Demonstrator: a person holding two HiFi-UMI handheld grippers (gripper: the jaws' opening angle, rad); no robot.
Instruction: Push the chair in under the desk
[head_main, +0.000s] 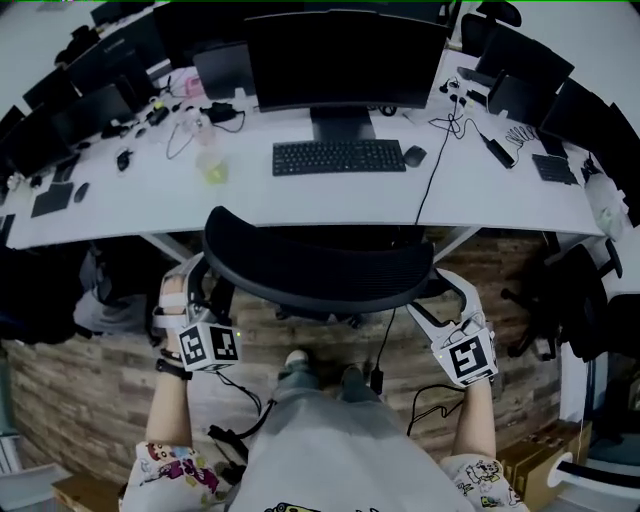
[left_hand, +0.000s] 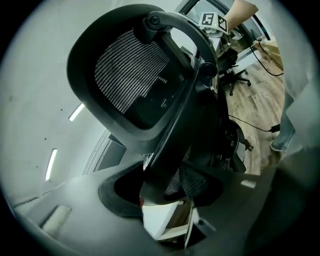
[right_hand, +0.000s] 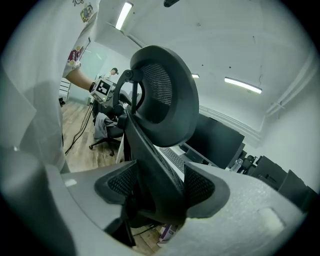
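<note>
My left gripper (left_hand: 167, 187) is closed on the left edge of the chair (head_main: 318, 262) back. The black frame fills the gap between its jaws, which stand fairly wide around it. My right gripper (right_hand: 157, 192) grips the opposite edge the same way, the frame wedged between its mesh-faced pads (right_hand: 202, 187). The curved back therefore spans the space between my two grippers, and the headrest (right_hand: 165, 95) rises above the grip.

Just beyond both grippers, the back stands at the near edge of the white desk (head_main: 120, 215), and the seat is out of sight beneath it. Farther ahead, on the desktop, a black keyboard (head_main: 338, 157) lies with a mouse (head_main: 414, 155) toward my right gripper's side. A clear bottle (head_main: 210, 160) stands toward my left gripper's side. Beyond the keyboard is a dark monitor (head_main: 345, 55), farthest from my grip.
</note>
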